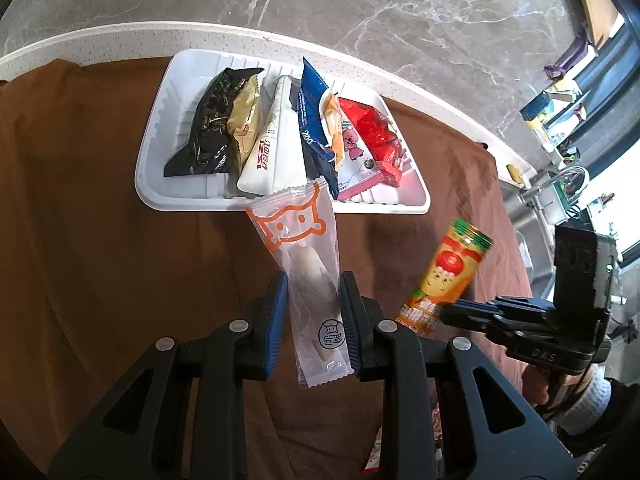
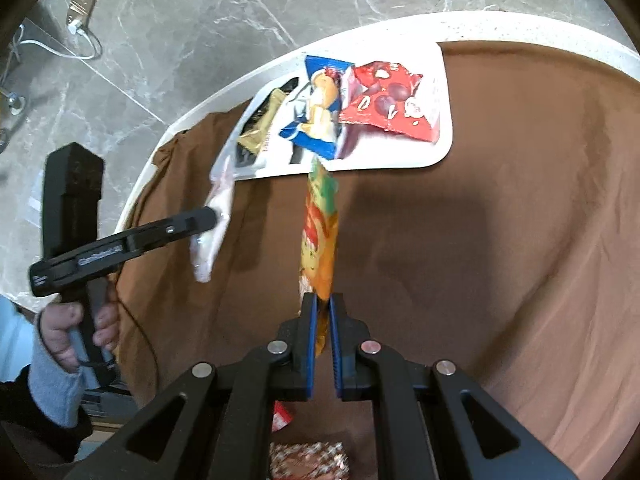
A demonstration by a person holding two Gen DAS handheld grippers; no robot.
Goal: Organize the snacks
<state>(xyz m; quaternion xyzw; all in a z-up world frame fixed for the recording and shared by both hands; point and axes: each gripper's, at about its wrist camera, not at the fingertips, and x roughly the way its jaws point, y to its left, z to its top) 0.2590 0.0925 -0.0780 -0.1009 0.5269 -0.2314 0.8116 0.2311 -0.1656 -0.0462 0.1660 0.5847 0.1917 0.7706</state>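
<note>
Left wrist view: left tongs (image 1: 313, 312) grip a clear plastic sachet w/ orange cat print (image 1: 304, 272), long axis pointing ahead at the white ribbed plastic tray (image 1: 152, 136) just beyond, already holding approx six packets.

Right wrist view: right tongs (image 2: 323, 316) clamped on an orange-yellow foil snack packet (image 2: 318, 236), edge-on, also aimed at tray. Both above brown-clothed bench (image 2: 500, 240).
</note>
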